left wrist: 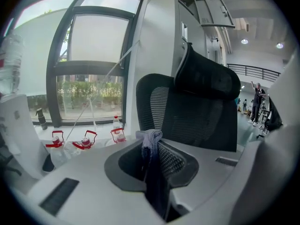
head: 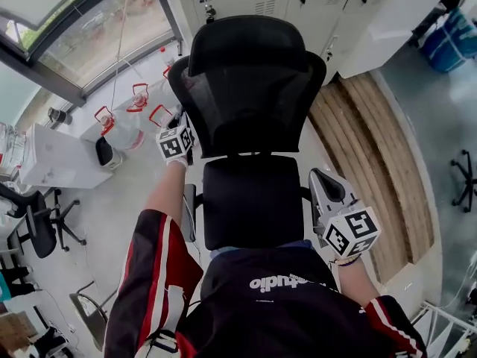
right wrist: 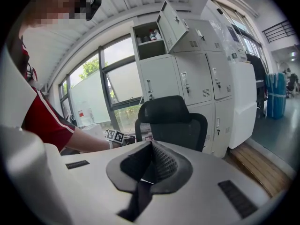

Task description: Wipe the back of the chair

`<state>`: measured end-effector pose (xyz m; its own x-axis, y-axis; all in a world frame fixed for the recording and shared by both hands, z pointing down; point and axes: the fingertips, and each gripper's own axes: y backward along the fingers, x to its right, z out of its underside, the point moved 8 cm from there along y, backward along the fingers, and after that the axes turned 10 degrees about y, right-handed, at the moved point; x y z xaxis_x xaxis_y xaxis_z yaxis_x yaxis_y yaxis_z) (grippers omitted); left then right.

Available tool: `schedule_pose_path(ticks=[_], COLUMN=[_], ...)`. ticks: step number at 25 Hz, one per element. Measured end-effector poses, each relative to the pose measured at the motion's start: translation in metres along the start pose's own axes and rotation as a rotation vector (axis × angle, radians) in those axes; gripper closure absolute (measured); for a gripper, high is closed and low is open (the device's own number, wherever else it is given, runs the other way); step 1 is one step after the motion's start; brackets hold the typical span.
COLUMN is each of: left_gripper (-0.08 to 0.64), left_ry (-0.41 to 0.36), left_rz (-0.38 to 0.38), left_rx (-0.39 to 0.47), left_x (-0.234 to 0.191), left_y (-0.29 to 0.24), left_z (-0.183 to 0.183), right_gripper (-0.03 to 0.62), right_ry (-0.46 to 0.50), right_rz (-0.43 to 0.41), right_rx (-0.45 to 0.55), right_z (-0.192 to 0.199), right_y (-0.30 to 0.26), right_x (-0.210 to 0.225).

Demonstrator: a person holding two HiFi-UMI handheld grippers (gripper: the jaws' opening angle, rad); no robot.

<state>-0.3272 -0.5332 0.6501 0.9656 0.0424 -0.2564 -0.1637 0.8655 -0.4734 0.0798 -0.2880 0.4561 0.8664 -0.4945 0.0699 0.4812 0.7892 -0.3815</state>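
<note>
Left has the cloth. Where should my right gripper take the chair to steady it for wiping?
Probably the backrest rim on your right side: a thin upright edge the jaws can straddle, and nearest the right gripper. Open the jaws, now together, and come in from the right, clear of the cloth held near the left edge.

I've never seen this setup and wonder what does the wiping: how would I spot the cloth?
Find the big black chair; the left claw is beside the left edge of its back. Pinched in that claw is the cloth, a crumpled grey tuft poking out between the jaws. It is the only soft, rumpled thing there, and the right claw holds nothing.
</note>
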Motion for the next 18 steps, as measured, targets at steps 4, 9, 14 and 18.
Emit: schedule_pose_path(ticks=[4,9,14,18], left_gripper=[0.492,0.492,0.492,0.492], left_ry=[0.003,0.006,-0.043,-0.062], left_rz=[-0.005,0.019,0.072,0.11], left_rx=[-0.016,-0.025,-0.04,-0.056], left_x=[0.006,0.029,0.062,0.091], left_y=[-0.015,-0.029,-0.036,-0.042], left_z=[0.001,0.004,0.003,0.009], right_gripper=[0.577,0.577,0.577,0.577], right_ry=[-0.021,-0.039,-0.057,-0.072], right_rz=[0.02,0.039,0.065,0.089], right_rx=[-0.006,0.002,0.019,0.03], right_z=[0.002,0.004,0.007,0.009], right_y=[0.0,0.004,0.014,0.025], right_x=[0.012,0.026,0.036,0.044])
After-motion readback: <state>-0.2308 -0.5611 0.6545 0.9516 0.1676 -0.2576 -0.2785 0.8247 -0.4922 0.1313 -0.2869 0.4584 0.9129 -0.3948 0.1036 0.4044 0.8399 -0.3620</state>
